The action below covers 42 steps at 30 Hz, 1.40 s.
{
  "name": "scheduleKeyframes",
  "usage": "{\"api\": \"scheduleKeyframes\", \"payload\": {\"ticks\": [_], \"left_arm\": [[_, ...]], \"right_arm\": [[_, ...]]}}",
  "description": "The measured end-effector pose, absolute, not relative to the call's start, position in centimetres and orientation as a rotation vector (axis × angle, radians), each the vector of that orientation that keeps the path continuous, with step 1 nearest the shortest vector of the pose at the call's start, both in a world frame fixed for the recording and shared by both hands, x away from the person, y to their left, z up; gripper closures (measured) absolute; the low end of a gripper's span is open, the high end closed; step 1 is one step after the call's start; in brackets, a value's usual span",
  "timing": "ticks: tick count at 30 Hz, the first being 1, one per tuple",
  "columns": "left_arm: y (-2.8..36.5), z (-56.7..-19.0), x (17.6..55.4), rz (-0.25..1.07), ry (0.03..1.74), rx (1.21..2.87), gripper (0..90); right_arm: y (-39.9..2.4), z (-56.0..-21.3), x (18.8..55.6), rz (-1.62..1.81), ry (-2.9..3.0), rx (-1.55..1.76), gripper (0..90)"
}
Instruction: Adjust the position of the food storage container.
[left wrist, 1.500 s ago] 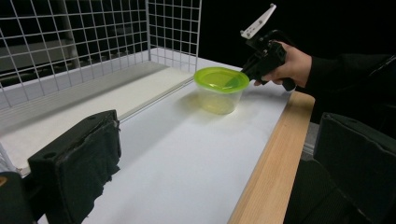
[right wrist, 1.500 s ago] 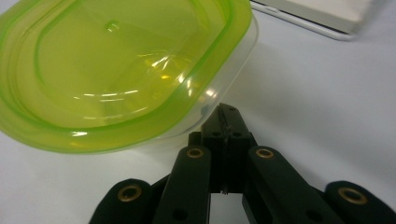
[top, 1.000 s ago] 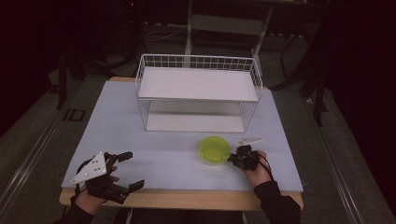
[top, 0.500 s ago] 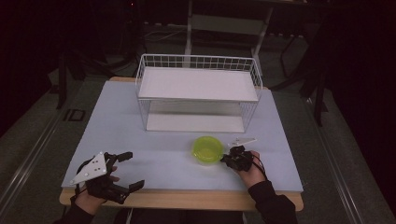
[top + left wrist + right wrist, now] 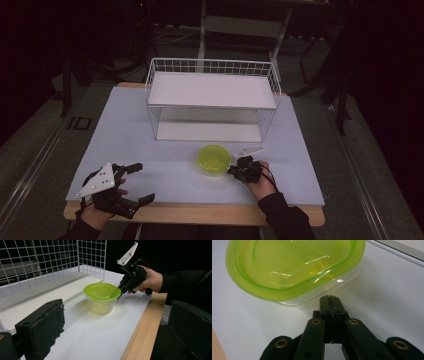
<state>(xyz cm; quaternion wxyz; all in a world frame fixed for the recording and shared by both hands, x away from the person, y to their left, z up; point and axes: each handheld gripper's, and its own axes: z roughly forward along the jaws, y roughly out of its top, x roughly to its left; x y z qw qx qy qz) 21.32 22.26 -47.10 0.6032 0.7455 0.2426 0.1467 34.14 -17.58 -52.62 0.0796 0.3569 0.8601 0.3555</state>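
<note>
Since the earlier frames the tub (image 5: 214,159) has slid leftward across the table (image 5: 150,145), and the right gripper (image 5: 236,171) has followed it; its jaws are pressed together, tips against the tub's wall just under the green lid (image 5: 287,267), pinching nothing; the work looks like a push, not a lift. Left of the tub, near the table's front edge, the left gripper (image 5: 136,182) rests with its jaws spread wide and empty, well apart from the tub. The tub stands upright, lid on, in front of the wire rack (image 5: 212,100), near its lower shelf but outside it. By this reading the push is partly done; where the tub should end up cannot be told, and both rack shelves are bare.
</note>
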Motion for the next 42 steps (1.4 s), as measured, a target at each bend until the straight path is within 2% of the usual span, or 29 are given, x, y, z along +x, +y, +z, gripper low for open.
{"api": "scheduleKeyframes", "payload": {"ticks": [14, 25, 42], "left_arm": [[22.2, -47.1, 21.3, 0.342, 0.562, 1.730, 1.8], [22.1, -47.2, 21.4, 0.340, 0.564, 1.734, 1.8], [22.2, -47.2, 21.3, 0.333, 0.565, 1.732, 1.8]], "right_arm": [[-15.0, -52.7, 35.0, 1.050, 2.568, 1.052, 90.0], [-15.2, -52.3, 35.6, 1.068, 2.520, 1.102, 89.0], [-12.0, -53.0, 36.5, 1.090, 2.555, 1.074, 87.3]]}}
